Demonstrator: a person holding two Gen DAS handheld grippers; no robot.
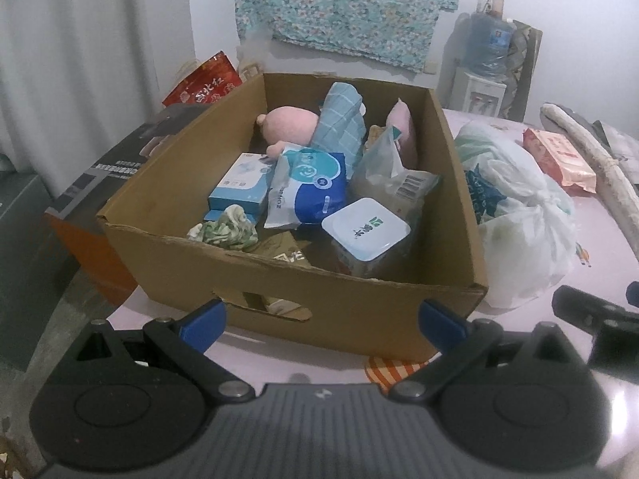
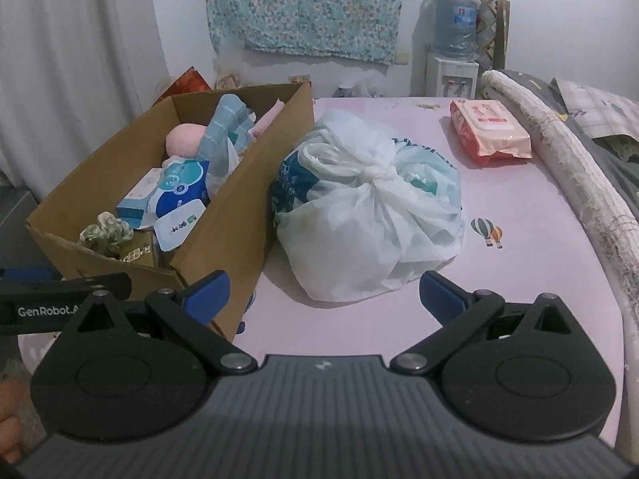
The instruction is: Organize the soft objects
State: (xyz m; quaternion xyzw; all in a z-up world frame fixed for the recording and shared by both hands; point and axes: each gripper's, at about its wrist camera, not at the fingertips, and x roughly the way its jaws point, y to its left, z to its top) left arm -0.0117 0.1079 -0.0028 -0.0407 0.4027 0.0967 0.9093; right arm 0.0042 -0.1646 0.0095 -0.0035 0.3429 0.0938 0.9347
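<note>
A cardboard box [image 1: 359, 311] stands on the pink bed sheet and holds a pink plush [image 1: 287, 123], a blue checked cloth [image 1: 343, 119], a blue wipes pack [image 1: 311, 187], tissue boxes and a green-white scrunched cloth [image 1: 227, 229]. The box also shows in the right wrist view [image 2: 239, 207]. A tied white plastic bag [image 2: 367, 207] lies right of the box. A red wipes pack [image 2: 489, 127] lies farther back. My left gripper [image 1: 321, 319] is open and empty in front of the box. My right gripper [image 2: 323, 291] is open and empty in front of the bag.
A rolled whitish mat [image 2: 567, 151] runs along the bed's right side. A water dispenser [image 2: 451, 68] stands at the back wall. A red bag [image 1: 203, 84] and dark boxes [image 1: 104, 175] sit left of the cardboard box. An orange striped item [image 1: 393, 371] peeks from under the box.
</note>
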